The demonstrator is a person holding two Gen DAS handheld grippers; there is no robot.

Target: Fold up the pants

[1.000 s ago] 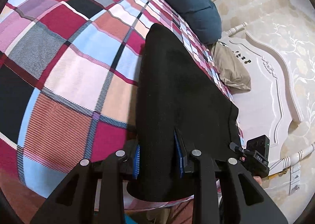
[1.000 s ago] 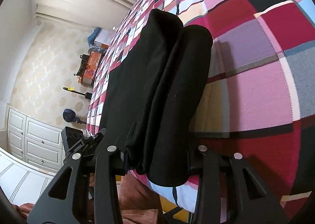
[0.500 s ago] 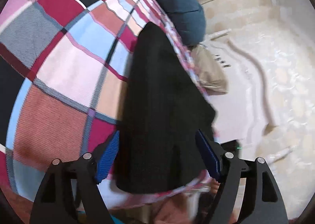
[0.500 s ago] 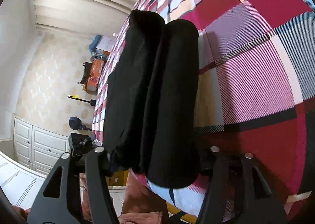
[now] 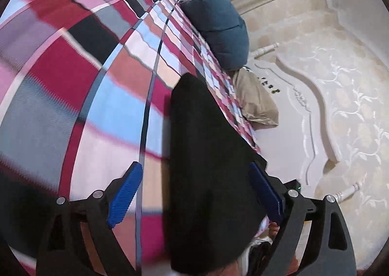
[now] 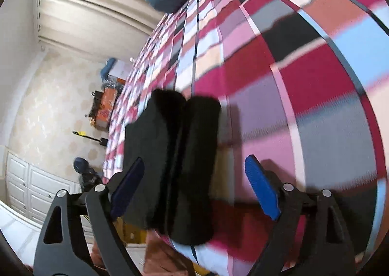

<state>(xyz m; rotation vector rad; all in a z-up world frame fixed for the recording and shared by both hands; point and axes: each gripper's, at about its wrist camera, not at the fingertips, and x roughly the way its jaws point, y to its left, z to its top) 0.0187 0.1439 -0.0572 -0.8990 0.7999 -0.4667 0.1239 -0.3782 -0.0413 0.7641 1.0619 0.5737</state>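
- Left wrist view shows my left gripper (image 5: 194,193) spread wide, its blue pads (image 5: 124,194) standing clear on either side of the black pants (image 5: 206,166) and gripping nothing.
- Right wrist view tells the same story: my right gripper (image 6: 194,188) is released too. One pad sits just beside the pants (image 6: 175,159); the other is well apart, over the bedspread.
- The pants lie on the plaid bedspread (image 5: 85,93), close to the near edge of the bed, with one end hanging slightly past it.
- From the right side I see two thick rolled layers lying side by side, so I judge the legs are already doubled over into a narrow, compact bundle.
- From the left the bundle looks smooth and flat, with no loose cloth trailing out.
- A blue pillow (image 5: 218,30) and a beige pillow (image 5: 257,103) sit far up the bed, well apart from the pants.
- My judgement: folding looks finished or nearly so; at most a final tidy or one more fold remains.
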